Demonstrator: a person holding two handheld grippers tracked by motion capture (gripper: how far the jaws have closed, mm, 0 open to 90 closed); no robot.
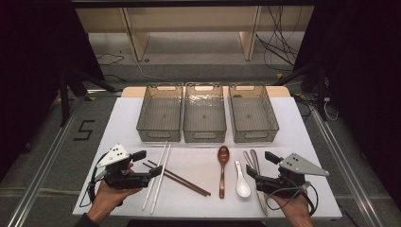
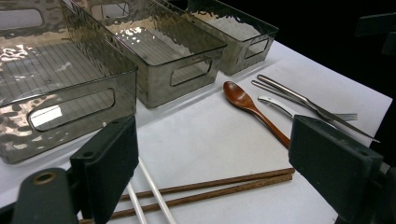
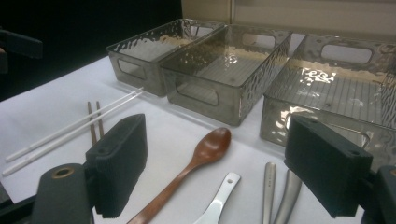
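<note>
Cutlery lies on the white table (image 1: 283, 118). A pair of white chopsticks (image 1: 158, 177) crosses a brown pair (image 1: 182, 180) at the left. A wooden spoon (image 1: 222, 168), a white soup spoon (image 1: 241, 182) and metal cutlery (image 1: 251, 158) lie right of them. My left gripper (image 1: 149, 163) hovers open beside the chopsticks, holding nothing. My right gripper (image 1: 260, 164) stands open over the metal cutlery, also holding nothing. In the left gripper view the brown chopsticks (image 2: 210, 186) run between the open jaws; in the right gripper view the wooden spoon (image 3: 196, 161) lies between them.
Three see-through grey bins (image 1: 161, 113) (image 1: 204, 113) (image 1: 253, 113) stand side by side at the back of the table, with nothing in them. Dark stands and cables surround the table on the floor.
</note>
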